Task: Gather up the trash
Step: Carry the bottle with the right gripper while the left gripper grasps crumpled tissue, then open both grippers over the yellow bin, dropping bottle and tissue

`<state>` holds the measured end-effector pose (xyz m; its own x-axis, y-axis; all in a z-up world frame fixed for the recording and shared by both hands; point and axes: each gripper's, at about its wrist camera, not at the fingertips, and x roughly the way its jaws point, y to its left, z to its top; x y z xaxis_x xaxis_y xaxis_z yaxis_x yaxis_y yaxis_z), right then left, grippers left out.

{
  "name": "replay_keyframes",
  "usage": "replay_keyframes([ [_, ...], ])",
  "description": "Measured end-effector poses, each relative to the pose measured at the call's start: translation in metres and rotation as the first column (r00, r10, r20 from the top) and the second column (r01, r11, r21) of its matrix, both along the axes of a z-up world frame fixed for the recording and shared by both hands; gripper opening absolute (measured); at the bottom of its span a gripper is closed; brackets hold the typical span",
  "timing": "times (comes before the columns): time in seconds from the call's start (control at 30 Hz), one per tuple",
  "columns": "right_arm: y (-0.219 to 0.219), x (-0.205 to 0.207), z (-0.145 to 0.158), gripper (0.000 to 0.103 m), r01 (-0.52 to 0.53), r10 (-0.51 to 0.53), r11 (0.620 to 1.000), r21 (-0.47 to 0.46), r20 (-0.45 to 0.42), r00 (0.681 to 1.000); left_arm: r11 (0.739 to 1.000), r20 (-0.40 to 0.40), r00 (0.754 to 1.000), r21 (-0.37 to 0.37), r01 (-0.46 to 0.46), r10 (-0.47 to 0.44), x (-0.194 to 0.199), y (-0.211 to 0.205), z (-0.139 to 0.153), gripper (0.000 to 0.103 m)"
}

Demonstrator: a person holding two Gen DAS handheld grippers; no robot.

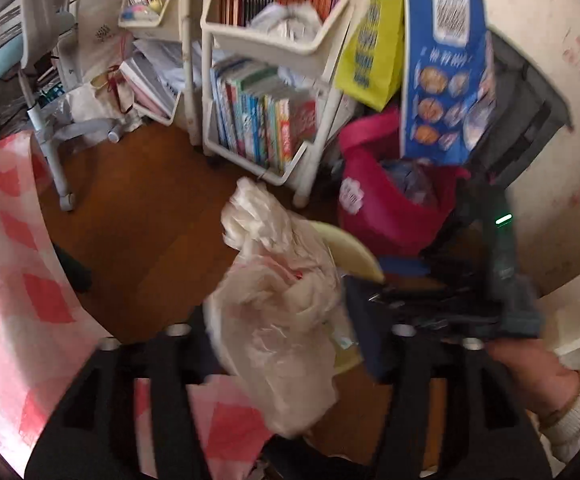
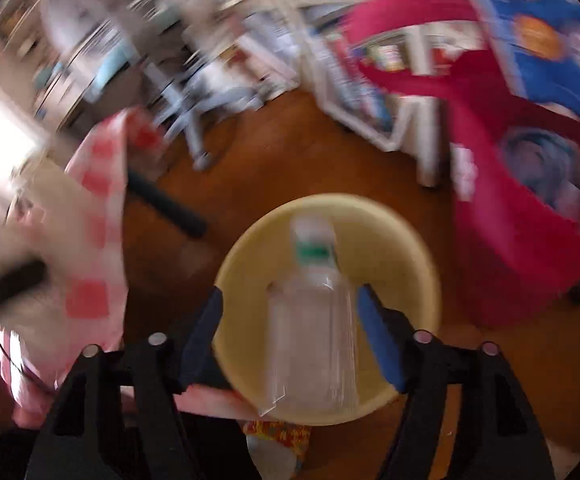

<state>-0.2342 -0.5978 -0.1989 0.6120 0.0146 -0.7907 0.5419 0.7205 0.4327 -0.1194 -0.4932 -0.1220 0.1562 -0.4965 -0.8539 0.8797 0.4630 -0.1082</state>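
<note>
the clear plastic bottle [image 2: 312,320] with a green label band sits between the right gripper [image 2: 290,332] fingers, over the mouth of the yellow bin [image 2: 418,264] just ahead and below. the blue pads [image 2: 378,344] stand apart from the bottle's sides, a visible gap on each side, so the jaws are well open and the bottle looks loose, not pinched; blur makes it hard to say whether it touches anything.

the crumpled pale plastic bag [image 1: 285,320] hangs between and ahead of the left gripper [image 1: 290,344] fingers. those jaws stand wide too, and i cannot tell for sure whether a pad touches the bag; it looks free of them. the yellow bin's rim [image 1: 354,252] shows just behind the bag, to the right of it.

risks, as i judge them: the bottle lies slanted across the bin's opening, so it could strike the rim and bounce onto the wood floor [image 2: 281,152]. the bag is light and wide, and could drift past the rim or snag on a finger. both tools crowd the same bin, the right one seen as a dark shape [image 1: 502,264] close on the left tool's right, so they could knock together.

beyond the bin stands a magenta bag [image 2: 530,240], then a white book cart [image 1: 273,92]; a red checked cloth [image 1: 13,264] lies off to the left.
</note>
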Motion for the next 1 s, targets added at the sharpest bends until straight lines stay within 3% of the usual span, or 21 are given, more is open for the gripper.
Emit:
replay_keyframes([
  [0.1,-0.009,-0.010,0.024,0.068,0.053,-0.051,0.998,-0.039,0.044,0.998,1.000,0.031,0.999,-0.004,-0.013,0.013,-0.005,0.001,0.005,0.072],
  [0.23,0.008,0.003,0.072,0.068,0.015,0.005,0.992,-0.125,0.157,0.988,0.989,0.123,0.984,-0.086,-0.120,0.130,0.001,0.057,0.044,0.084],
  [0.4,0.072,0.055,0.150,0.079,-0.123,0.207,0.953,-0.278,0.296,0.932,0.924,0.196,0.910,-0.194,-0.328,0.364,0.023,0.171,0.091,0.094],
  [0.5,0.122,0.087,0.191,0.087,-0.212,0.338,0.912,-0.350,0.354,0.872,0.860,0.243,0.828,-0.220,-0.460,0.505,0.041,0.242,0.110,0.095],
  [0.6,0.171,0.117,0.207,0.088,-0.275,0.417,0.886,-0.374,0.383,0.824,0.774,0.281,0.721,-0.218,-0.594,0.633,0.063,0.307,0.126,0.095],
  [0.7,0.214,0.141,0.190,0.088,-0.355,0.472,0.874,-0.332,0.401,0.786,0.646,0.249,0.597,-0.259,-0.718,0.763,0.077,0.378,0.126,0.095],
  [0.73,0.232,0.151,0.183,0.087,-0.435,0.535,0.836,-0.334,0.322,0.781,0.592,0.215,0.551,-0.270,-0.760,0.806,0.081,0.400,0.120,0.095],
  [0.77,0.244,0.155,0.181,0.087,-0.460,0.566,0.811,-0.362,0.285,0.774,0.540,0.183,0.508,-0.257,-0.802,0.842,0.090,0.422,0.115,0.095],
  [0.83,0.253,0.163,0.181,0.087,-0.470,0.573,0.809,-0.352,0.298,0.764,0.442,0.136,0.422,-0.194,-0.876,0.896,0.103,0.452,0.108,0.095],
  [0.9,0.258,0.172,0.174,0.087,-0.484,0.577,0.805,-0.343,0.267,0.772,0.425,0.094,0.414,-0.232,-0.875,0.905,0.105,0.473,0.115,0.095],
  [1.0,0.267,0.179,0.176,0.087,-0.466,0.566,0.807,-0.362,0.250,0.785,0.417,0.110,0.402,-0.262,-0.870,0.909,0.102,0.492,0.123,0.095],
])
